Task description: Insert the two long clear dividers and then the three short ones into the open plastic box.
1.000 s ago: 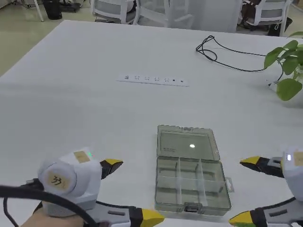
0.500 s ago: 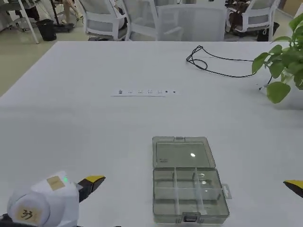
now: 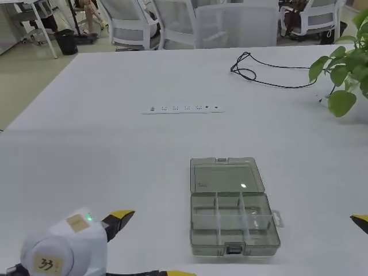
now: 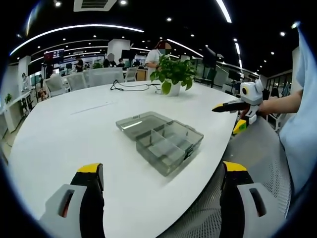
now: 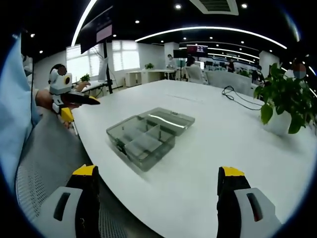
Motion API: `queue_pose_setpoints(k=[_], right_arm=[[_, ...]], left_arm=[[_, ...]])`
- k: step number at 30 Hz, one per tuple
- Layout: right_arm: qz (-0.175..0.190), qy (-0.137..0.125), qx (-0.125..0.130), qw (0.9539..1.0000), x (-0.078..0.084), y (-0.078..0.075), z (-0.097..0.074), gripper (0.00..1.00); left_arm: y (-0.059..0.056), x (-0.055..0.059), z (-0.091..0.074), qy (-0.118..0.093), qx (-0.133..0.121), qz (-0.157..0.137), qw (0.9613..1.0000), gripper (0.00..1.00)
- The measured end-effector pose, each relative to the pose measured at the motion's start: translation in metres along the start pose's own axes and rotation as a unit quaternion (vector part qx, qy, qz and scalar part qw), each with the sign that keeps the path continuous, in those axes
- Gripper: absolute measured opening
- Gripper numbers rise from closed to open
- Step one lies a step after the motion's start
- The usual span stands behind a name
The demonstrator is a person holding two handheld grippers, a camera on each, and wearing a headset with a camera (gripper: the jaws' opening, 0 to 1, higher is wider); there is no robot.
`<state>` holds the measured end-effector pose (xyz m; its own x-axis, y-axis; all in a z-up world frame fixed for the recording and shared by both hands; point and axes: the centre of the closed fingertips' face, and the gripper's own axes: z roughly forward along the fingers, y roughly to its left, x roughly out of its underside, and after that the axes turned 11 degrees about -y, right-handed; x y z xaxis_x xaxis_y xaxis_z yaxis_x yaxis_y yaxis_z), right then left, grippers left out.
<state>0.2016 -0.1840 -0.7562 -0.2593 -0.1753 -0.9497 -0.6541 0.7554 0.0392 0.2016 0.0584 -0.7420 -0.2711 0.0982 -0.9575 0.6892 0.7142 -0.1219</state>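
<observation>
Yellow-tipped fingers (image 4: 91,198) of the left gripper (image 4: 161,171) are spread wide apart and hold nothing. The right gripper (image 5: 157,171) is spread just as wide, with nothing between its jaws. Both are held at the near edge of a large white table (image 3: 86,144), the left one at the person's lower left and the right one far out to the right. A leafy green plant (image 3: 345,63) stands at the far right of the table. A clear plastic box (image 3: 233,221) lies on the table between the two grippers and well apart from each. Its lid is folded back flat on the far side and its latch faces the person. Clear dividers (image 3: 230,214) stand inside its base, splitting it into small compartments. Farther back lies a white power strip (image 3: 183,108), and beyond it a looped black cable (image 3: 259,72).
</observation>
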Motion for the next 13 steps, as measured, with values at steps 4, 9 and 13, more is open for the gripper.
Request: queue_pose_setpoints(k=[4, 9, 13], right_arm=[[0.002, -0.011, -0.007, 0.9999, -0.003, 0.004, -0.004, 1.00], [0.007, -0.039, -0.003, 0.9992, -0.011, 0.002, -0.007, 1.00], [0.012, -0.037, -0.006, 0.9992, -0.008, 0.003, -0.009, 1.00]], left_arm=[[0.002, -0.001, -0.002, -0.008, -0.020, 0.003, 0.9998, 1.00], [0.000, 0.000, -0.002, -0.027, -0.047, -0.009, 0.9985, 1.00], [0.008, 0.006, -0.004, -0.017, -0.069, 0.001, 0.9974, 1.00]])
